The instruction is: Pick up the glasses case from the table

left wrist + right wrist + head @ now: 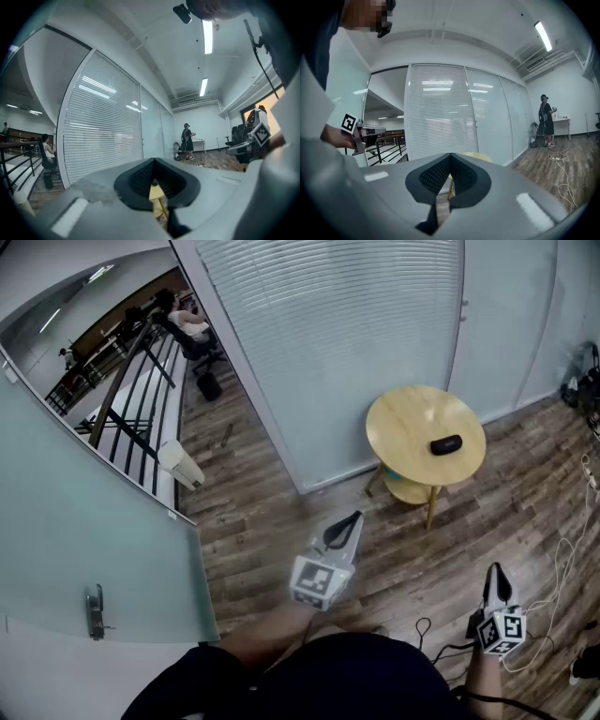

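the grey left gripper (pixel 354 517) and right gripper (pixel 495 570) had their ribbed black jaws closed together, empty. beyond them, the oval black glasses case (pixel 446 443) lay near the right edge of the round wooden table (pixel 403 423). only the gripper views showed a distant standing person (pixel 546 121).

1 glasses case (pixel 446 443), 1 round table (pixel 403 427), 2 grippers – left gripper (pixel 352 519), right gripper (pixel 495 569) – 1 standing person (pixel 187 142)

Round wooden table (pixel 403 426) with black glasses case (pixel 445 444) atop
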Available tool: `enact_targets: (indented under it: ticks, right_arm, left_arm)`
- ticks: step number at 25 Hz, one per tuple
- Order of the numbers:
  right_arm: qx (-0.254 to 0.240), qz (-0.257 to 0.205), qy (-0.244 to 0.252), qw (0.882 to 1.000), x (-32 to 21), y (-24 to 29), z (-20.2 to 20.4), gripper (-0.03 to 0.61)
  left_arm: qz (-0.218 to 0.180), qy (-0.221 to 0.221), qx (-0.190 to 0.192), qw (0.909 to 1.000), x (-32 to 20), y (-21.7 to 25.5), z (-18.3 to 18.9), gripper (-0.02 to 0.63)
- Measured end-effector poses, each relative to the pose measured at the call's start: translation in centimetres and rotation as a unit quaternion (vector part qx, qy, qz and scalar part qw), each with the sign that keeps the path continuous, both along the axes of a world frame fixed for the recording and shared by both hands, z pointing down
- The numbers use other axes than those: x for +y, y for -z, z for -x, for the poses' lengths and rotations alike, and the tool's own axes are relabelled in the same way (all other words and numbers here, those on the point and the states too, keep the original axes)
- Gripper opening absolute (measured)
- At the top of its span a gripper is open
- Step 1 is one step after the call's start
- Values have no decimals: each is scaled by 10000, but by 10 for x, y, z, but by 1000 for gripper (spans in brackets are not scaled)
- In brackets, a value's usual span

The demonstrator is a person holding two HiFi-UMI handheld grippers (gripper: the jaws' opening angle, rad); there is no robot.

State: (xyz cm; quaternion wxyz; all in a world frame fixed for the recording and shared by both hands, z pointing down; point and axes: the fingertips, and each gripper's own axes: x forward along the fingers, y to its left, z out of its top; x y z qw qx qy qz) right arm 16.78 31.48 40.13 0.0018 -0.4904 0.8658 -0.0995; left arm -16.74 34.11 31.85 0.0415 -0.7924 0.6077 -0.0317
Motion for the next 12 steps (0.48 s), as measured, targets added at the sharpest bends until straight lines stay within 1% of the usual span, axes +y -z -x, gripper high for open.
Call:
enact_targets:
  ticks: [2,4,8,12]
  right_arm:
    - [23,51,-33,10000,9,2,-9,8]
    - [49,57,-49,10000,13,6,-17,8]
    - [283,-29,4,9996,4,12,-34,8]
    - [74,-226,-22,9997,-1,14,-43,8]
  left_arm:
    - [129,-69,20,9999,3,-4,-11,5]
    - [249,-168,-55,9995,3,-8,-22,5]
    - [340,-239,-98,9991,-9,-13,-48,5]
    - [328,-316,-128,9989,-14,-25,-66,5]
